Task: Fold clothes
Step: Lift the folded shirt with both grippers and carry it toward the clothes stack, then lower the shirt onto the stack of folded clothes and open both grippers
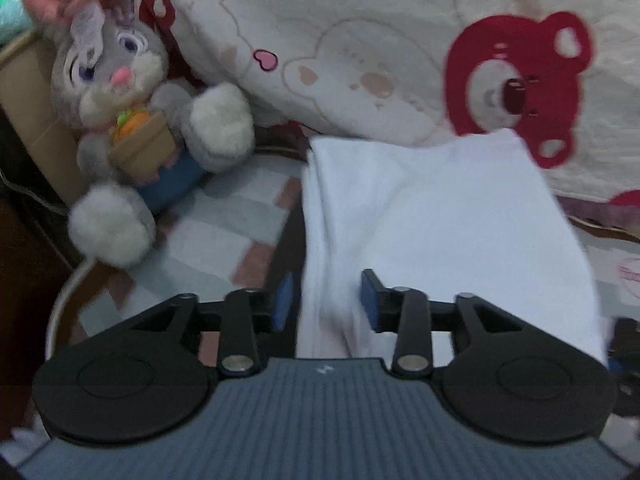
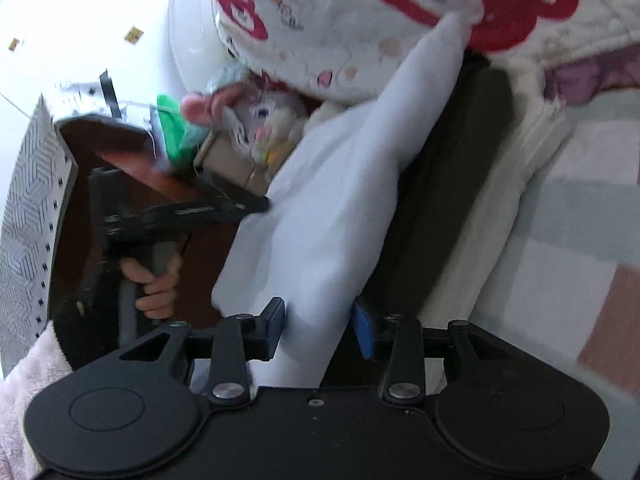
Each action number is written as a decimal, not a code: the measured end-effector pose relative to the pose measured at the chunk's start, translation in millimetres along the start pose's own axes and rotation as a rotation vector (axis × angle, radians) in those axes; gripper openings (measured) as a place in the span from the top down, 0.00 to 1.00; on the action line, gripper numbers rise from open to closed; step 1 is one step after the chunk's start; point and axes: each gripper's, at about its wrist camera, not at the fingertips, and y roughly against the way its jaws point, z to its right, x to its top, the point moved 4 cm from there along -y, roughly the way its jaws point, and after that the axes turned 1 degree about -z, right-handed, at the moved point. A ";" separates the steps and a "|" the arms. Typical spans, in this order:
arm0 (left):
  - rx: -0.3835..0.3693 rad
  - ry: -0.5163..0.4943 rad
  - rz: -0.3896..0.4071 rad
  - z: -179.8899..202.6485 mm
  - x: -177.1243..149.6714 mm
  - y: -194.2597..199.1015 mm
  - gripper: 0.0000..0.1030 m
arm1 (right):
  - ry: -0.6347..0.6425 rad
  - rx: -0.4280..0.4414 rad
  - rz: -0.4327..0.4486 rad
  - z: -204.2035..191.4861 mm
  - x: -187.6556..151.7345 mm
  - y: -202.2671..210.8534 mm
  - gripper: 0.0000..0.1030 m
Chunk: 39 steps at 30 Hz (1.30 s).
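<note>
Ahead of both sets of fingers, the white garment (image 1: 432, 216) runs lengthwise away toward the bear-print quilt (image 1: 360, 40), its near edge clamped in the left gripper (image 1: 326, 300) and the right gripper (image 2: 320, 330) alike.

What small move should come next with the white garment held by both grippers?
Probably carry both ends together toward the checked bedding and lay it down. The left gripper and right gripper each pinch the white garment, which hangs lifted and stretched near the bear blanket.
</note>
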 end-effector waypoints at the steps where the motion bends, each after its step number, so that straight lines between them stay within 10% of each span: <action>1: -0.029 0.036 0.008 -3.3 -14.7 4.8 0.60 | 0.002 -0.005 -0.005 -1.9 -3.2 -1.3 0.60; 7: -0.126 0.259 0.035 -23.0 -87.0 0.4 0.59 | -0.058 -0.053 -0.034 -3.9 0.0 -11.5 0.73; 10: -0.221 0.268 0.021 -16.0 -85.2 -6.6 0.94 | -0.060 -0.084 -0.047 -14.2 6.2 -14.7 0.73; 20: 0.214 0.022 0.084 7.2 -7.9 55.5 0.89 | -0.467 0.133 -0.024 -21.3 13.6 -21.5 0.85; 25: 0.135 -0.004 0.149 31.4 -2.9 43.0 0.79 | -0.465 0.064 -0.045 4.3 -17.1 -24.0 0.82; 29: 0.057 0.071 0.107 27.4 -15.9 6.7 0.79 | -0.213 -0.004 -0.046 -17.7 -16.7 -19.9 0.79; 39: 0.157 0.144 -0.084 4.6 -43.0 -38.4 0.77 | 0.292 -0.152 -0.203 -55.9 -0.1 -2.6 0.78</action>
